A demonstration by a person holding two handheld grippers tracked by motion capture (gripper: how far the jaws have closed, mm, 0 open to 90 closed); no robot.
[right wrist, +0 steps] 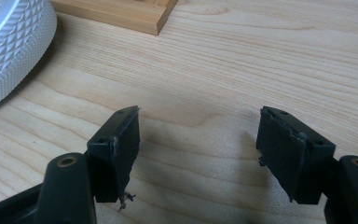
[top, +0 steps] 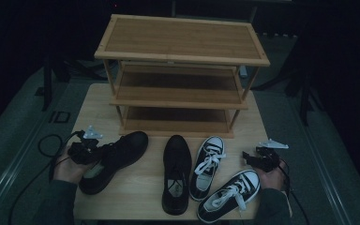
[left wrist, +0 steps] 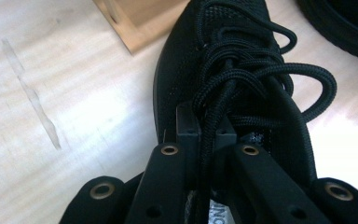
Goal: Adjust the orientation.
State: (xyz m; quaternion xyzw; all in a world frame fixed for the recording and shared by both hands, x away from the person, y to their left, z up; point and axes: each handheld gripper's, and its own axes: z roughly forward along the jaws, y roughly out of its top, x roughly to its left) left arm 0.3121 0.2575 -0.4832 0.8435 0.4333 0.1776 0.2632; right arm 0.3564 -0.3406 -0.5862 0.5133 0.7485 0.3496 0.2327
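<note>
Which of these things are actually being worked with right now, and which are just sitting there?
In use:
- left hand-held gripper, shut on the laces
- black lace-up shoe it grips
- wooden shoe rack, probably where the shoe goes

Lying about:
- second black shoe
- two black-and-white sneakers
- right hand-held gripper, open over bare table

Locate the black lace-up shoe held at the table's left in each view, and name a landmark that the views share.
High view: black lace-up shoe at lower left, toe toward the wooden shoe rack.
Left gripper view: centre, running up from the jaws, which pinch its laces.
Right gripper view: not in it.
Shared landmark: the rack's base corner, at the top of both gripper views.
</note>
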